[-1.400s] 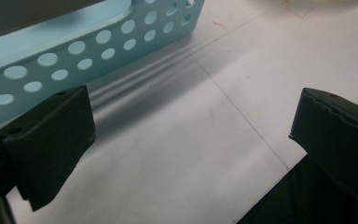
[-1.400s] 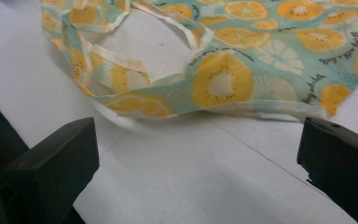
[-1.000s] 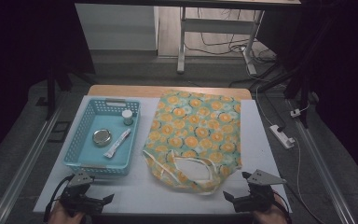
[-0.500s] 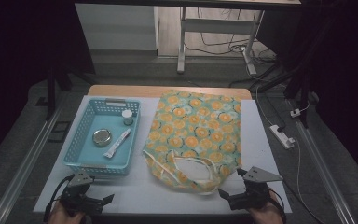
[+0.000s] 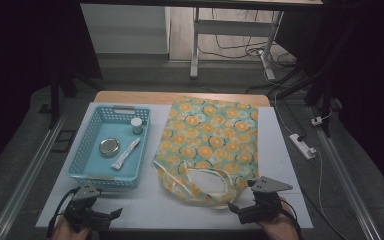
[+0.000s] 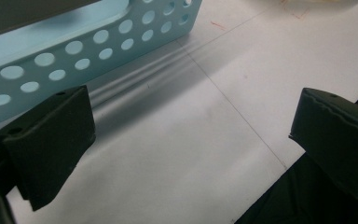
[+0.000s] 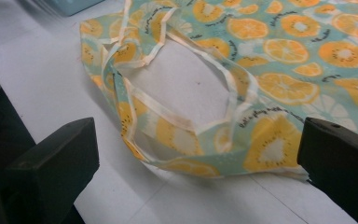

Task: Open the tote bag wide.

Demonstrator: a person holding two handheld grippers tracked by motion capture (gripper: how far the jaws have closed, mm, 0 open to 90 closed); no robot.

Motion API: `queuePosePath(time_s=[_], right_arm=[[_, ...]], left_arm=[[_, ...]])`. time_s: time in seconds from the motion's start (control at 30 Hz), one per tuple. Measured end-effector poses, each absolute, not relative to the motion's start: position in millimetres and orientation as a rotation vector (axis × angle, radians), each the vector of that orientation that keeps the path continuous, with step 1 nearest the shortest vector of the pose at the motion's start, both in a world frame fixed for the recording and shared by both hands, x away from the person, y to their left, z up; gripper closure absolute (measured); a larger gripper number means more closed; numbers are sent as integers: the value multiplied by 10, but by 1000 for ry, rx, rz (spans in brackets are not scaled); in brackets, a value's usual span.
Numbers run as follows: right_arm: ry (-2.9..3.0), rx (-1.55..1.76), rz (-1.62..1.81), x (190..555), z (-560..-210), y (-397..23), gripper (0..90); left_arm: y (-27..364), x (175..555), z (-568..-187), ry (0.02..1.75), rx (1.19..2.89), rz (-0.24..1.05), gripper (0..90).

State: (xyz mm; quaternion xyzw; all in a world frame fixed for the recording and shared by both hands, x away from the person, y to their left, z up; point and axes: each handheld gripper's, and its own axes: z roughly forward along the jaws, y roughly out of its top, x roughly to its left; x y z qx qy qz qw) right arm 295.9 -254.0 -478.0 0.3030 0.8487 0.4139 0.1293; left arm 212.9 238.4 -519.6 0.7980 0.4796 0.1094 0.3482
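The desk has a white top with a strip of bare wood showing along its far edge. On its left half sits a light blue perforated basket, its long side running away from the person. Just to the right of the basket lies a flat fabric bag printed with orange slices on green, its open mouth and pale handles toward the near edge.

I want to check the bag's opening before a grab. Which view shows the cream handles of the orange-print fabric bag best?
The right gripper view: the cream handles lie close, looped at the bag's mouth. The high view shows them small. The left gripper view shows the perforated light-blue plastic basket instead.
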Motion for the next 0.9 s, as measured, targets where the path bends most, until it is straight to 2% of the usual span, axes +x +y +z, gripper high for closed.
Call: queuePosePath(time_s=[0.9], right_arm=[[2614,735,1167,3130,-4878,-2005,0]], left_arm=[[2389,2143,-5199,1245,2065,272,1]])
